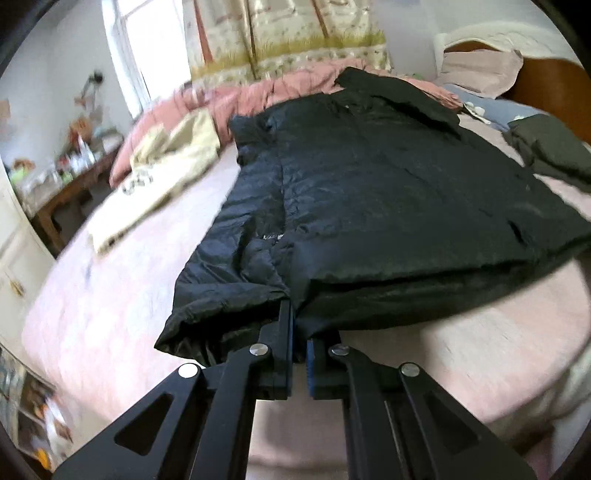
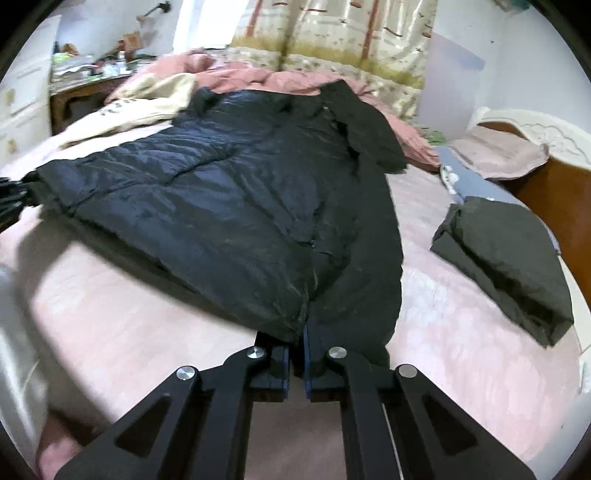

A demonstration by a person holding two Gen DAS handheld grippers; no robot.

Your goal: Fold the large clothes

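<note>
- Setting: a bedroom; a bed [image 1: 92, 314] with a pink sheet fills both views, a patterned curtain [image 1: 280, 33] hangs at the far side, and a cluttered desk [image 1: 70, 173] stands far left.
- Task item: a black padded coat [image 1: 369, 192] lies spread lengthwise on the bed, hem near, collar far, sides already turned in over the middle.
- Other items: a cream garment [image 1: 159, 177] lies to the left of the coat; a dark folded piece [image 2: 506, 258] lies well apart to the right; a pink quilt [image 1: 258, 96] is bunched at the far edge.
- Left tongs [image 1: 297, 325]: clenched on the coat's near hem at its left part; cloth enters between the jaws.
- Right tongs [image 2: 301, 332]: clenched on the near hem at its right corner, cloth likewise pinched.
- Step in hand (judged): both hem corners are gripped, ready for the lengthwise fold; the hem looks slightly raised off the sheet.
- Next move (judged): lift both corners together, level with one another, and carry them toward the collar so that the hem lands square; uneven height would skew the fold, and slippery padding may slide out of a shallow pinch.
</note>
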